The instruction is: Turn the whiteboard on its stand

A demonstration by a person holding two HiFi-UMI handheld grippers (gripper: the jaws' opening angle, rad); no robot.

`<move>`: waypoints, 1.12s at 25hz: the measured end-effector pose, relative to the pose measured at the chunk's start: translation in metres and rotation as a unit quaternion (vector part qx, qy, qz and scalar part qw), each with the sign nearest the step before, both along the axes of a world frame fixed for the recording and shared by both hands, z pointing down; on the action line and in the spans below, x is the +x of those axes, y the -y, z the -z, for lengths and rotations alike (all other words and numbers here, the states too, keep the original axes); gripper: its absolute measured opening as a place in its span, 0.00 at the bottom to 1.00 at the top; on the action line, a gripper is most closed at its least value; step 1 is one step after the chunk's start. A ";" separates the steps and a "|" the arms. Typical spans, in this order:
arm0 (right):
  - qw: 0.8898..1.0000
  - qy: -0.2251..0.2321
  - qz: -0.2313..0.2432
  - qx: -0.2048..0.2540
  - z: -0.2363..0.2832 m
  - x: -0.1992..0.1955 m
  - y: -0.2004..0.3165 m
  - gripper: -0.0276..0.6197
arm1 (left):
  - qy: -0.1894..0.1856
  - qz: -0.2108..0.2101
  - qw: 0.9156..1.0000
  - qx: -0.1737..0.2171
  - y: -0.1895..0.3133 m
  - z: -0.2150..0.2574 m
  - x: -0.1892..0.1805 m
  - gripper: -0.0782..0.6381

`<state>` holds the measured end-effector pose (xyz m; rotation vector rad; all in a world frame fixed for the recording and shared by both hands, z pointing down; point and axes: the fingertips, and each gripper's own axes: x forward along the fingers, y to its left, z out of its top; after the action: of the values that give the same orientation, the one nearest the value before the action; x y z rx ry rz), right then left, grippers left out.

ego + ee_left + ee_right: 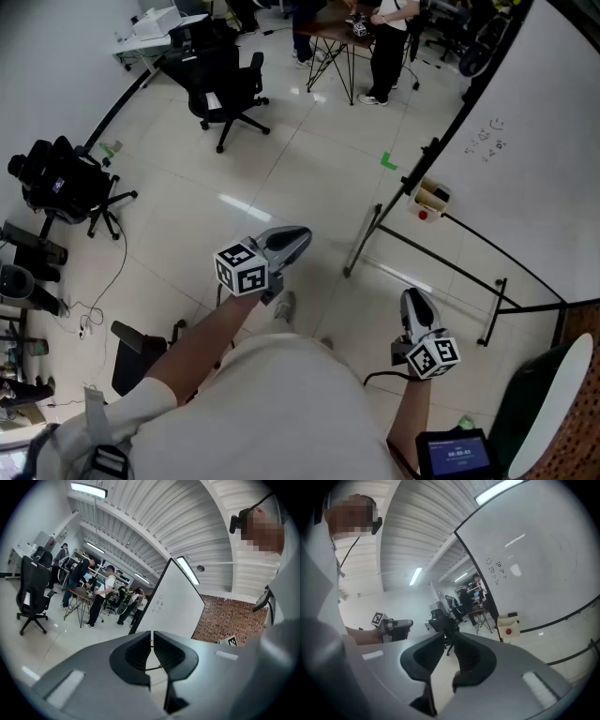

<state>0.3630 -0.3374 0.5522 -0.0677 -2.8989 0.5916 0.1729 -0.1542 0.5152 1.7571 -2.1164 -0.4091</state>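
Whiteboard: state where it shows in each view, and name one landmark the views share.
Head view: the whiteboard fills the upper right, leaning across the corner.
Left gripper view: the whiteboard stands at the centre, seen at a slant.
Right gripper view: the whiteboard fills the upper right.
Shared landmark: the small scribbles on the board's face.

I hold both arms forward: left gripper point(298, 236) jaws together, right gripper point(413, 298) jaws slightly apart, nothing between them.
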 end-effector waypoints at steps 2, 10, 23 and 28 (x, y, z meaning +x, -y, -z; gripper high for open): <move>1.000 -0.007 -0.022 0.005 0.005 -0.011 0.000 0.15 | -0.004 -0.006 1.000 -0.001 0.001 0.000 -0.014 0.18; 0.996 0.005 -0.084 0.034 0.024 -0.056 0.002 0.15 | -0.006 -0.048 0.999 -0.012 0.015 -0.016 -0.054 0.19; 0.989 0.007 -0.137 0.061 0.021 -0.104 0.004 0.14 | 0.005 -0.106 0.994 -0.003 0.024 -0.019 -0.115 0.21; 0.984 0.008 -0.160 0.072 0.024 -0.117 0.004 0.14 | 0.006 -0.126 0.992 0.000 0.025 -0.026 -0.131 0.21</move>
<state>0.2459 -0.3418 0.5283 0.4232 -2.9784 0.4263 0.0421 -0.1795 0.5409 2.0000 -1.8689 -0.3296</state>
